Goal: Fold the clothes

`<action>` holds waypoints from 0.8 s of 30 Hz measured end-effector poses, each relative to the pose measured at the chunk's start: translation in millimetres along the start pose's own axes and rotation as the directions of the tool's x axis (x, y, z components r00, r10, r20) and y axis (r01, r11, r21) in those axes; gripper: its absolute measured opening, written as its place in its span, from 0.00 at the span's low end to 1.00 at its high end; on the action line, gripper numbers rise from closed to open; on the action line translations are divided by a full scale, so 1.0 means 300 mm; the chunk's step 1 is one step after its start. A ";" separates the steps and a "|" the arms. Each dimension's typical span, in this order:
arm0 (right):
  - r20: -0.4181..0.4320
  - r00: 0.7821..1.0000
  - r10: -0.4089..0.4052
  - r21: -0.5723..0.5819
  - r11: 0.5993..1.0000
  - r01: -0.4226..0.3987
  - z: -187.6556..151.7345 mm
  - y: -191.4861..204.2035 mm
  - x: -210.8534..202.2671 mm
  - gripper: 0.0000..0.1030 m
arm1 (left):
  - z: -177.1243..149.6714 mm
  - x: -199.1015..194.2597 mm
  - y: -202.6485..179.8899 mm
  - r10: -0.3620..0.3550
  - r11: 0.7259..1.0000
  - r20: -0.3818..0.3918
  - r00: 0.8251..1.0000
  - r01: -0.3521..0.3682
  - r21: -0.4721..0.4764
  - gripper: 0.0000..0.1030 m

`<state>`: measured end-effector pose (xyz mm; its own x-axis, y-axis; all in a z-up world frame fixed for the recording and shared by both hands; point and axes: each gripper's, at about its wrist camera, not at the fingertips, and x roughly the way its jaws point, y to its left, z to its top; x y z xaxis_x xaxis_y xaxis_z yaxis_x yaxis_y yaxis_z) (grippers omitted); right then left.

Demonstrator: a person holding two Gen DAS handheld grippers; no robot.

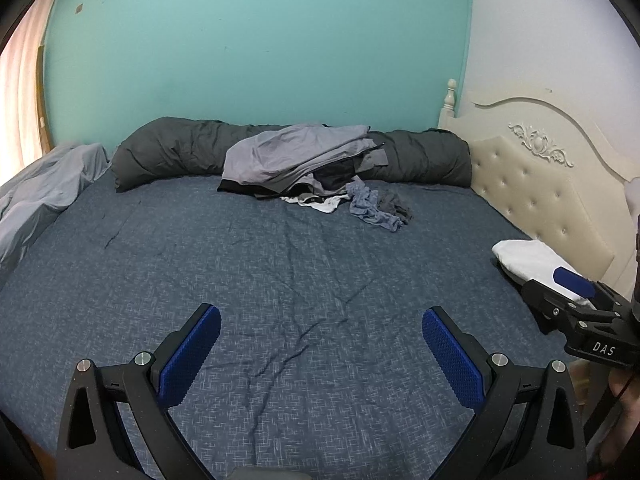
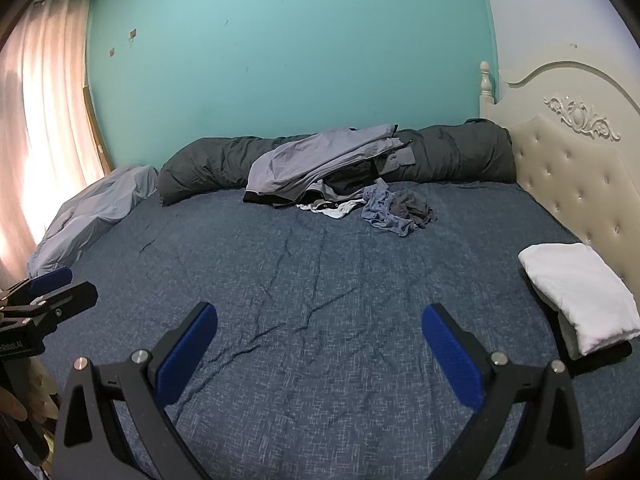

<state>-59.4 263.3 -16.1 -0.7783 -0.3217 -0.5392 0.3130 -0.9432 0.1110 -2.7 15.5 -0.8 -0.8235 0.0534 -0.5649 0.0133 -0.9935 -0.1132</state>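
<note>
White folded garment (image 2: 580, 296), apparently lengthwise along headboard (image 2: 576, 168)

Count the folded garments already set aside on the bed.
1: a folded white garment lies at the right side of the bed beside the cream headboard. The unfolded clothes pile at the far edge may hide others.

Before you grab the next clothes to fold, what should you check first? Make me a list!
1. Left gripper open and holding nothing: ok.
2. Right gripper open and holding nothing: ok.
3. Unfolded clothes pile in view at the far side of the bed: ok.
4. Blue bedsheet in the middle free for folding: ok, only wrinkled.
5. Folded white garment set aside by the headboard: ok.
6. Which garment in the pile comes loose first: cannot tell.
</note>
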 end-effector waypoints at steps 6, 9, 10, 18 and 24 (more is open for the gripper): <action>-0.002 1.000 0.003 0.000 1.000 -0.003 0.007 0.003 -0.003 1.00 | -0.003 0.001 -0.002 0.008 1.000 -0.001 1.000 -0.008 -0.001 1.00; -0.005 1.000 0.001 -0.004 1.000 -0.001 0.008 0.005 -0.002 1.00 | 0.003 0.000 -0.005 0.004 1.000 -0.001 1.000 -0.004 0.000 1.00; -0.005 1.000 -0.001 -0.004 1.000 0.001 0.010 0.005 -0.002 1.00 | 0.003 0.000 -0.006 0.004 1.000 -0.001 1.000 -0.004 0.001 1.00; -0.005 1.000 -0.004 0.001 1.000 0.004 0.009 -0.005 -0.005 1.00 | 0.004 0.001 -0.008 0.004 1.000 -0.004 1.000 -0.004 0.002 1.00; -0.006 1.000 -0.004 -0.001 1.000 0.004 0.008 -0.010 -0.004 1.00 | 0.008 0.002 -0.005 0.006 1.000 -0.006 1.000 -0.006 -0.001 1.00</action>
<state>-60.6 266.4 -13.8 -0.7764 -0.3179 -0.5442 0.3107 -0.9443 0.1085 -4.7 16.7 0.9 -0.8199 0.0478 -0.5705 0.0187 -0.9937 -0.1102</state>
